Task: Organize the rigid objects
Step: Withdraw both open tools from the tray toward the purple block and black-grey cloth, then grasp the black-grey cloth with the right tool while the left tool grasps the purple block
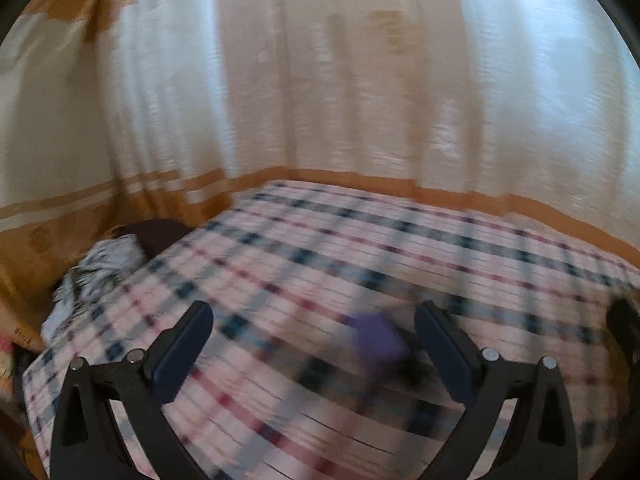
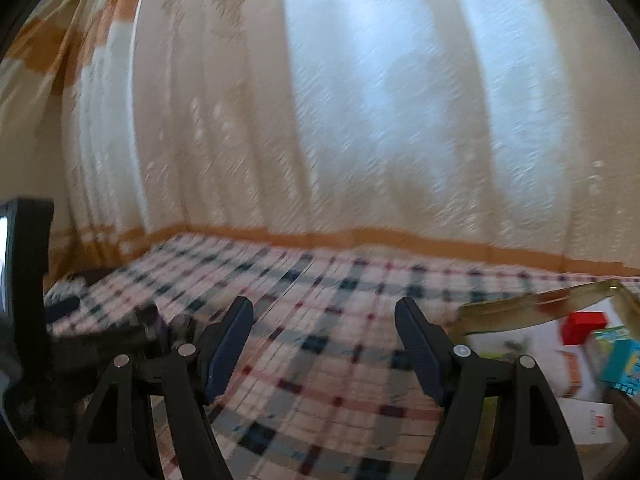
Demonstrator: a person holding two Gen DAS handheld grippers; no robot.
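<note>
In your left wrist view, one patterned pillow (image 1: 100, 264) lies at the far left edge of the plaid bedspread (image 1: 400, 248), with one dark cushion (image 1: 156, 234) just behind it. Your left gripper (image 1: 314, 338) fills the bottom of the frame, its two fingers spread wide with nothing pinched. One blurred purple object (image 1: 378, 344) lies on the plaid between them, nearer the right finger; you cannot tell what it is. A curtain (image 1: 320, 80) hangs behind.

In your right wrist view, your right gripper (image 2: 324, 344) is likewise spread and empty over the plaid. At lower right one open box (image 2: 532, 304) holds several small packages, among them one red box (image 2: 584, 326) and one teal box (image 2: 622, 364).
</note>
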